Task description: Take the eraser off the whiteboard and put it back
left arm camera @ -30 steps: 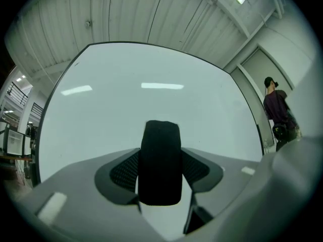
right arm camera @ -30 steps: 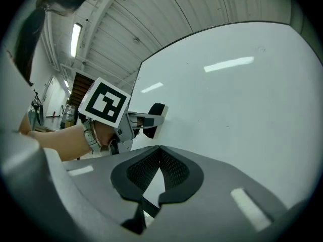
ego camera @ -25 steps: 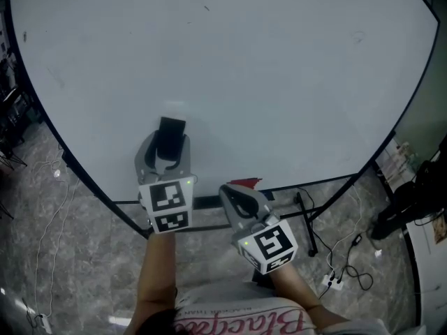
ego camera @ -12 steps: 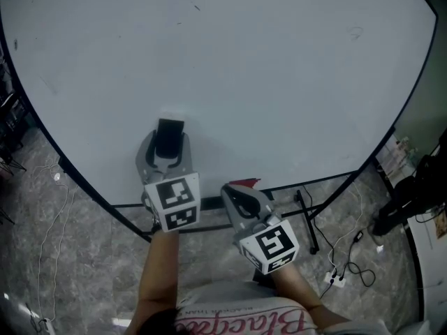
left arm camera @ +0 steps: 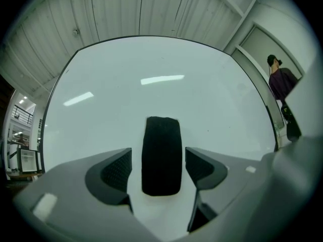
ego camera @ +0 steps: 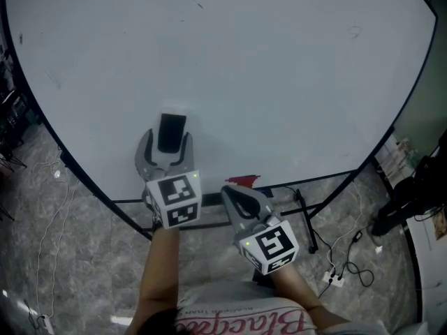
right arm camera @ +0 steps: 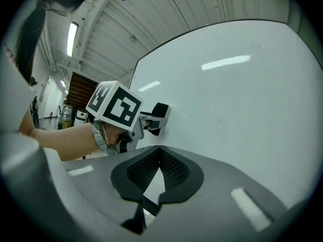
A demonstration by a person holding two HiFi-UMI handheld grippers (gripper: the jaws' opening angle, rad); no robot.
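The black eraser (ego camera: pixel 172 132) sits flat against the whiteboard (ego camera: pixel 279 68), upright between the fingers of my left gripper (ego camera: pixel 167 138). In the left gripper view the eraser (left arm camera: pixel 161 155) stands in the middle of my left gripper (left arm camera: pixel 160 166), with a strip of white board showing on each side; the jaws are opening and neither pad touches it. My right gripper (ego camera: pixel 234 194) hangs lower, near the board's bottom edge, shut and empty, its tips (right arm camera: pixel 159 153) meeting. From the right gripper view the eraser (right arm camera: pixel 160 110) shows beyond the left gripper's marker cube.
A small red object (ego camera: pixel 241 182) lies at the board's lower edge beside my right gripper. The board's stand leg (ego camera: pixel 304 218) and cables with a power strip (ego camera: pixel 335 278) are on the marble floor at right. A person (left arm camera: pixel 280 82) stands by a far doorway.
The left jaws have spread apart and let go of the eraser, which stays stuck on the board. The right gripper has not moved.
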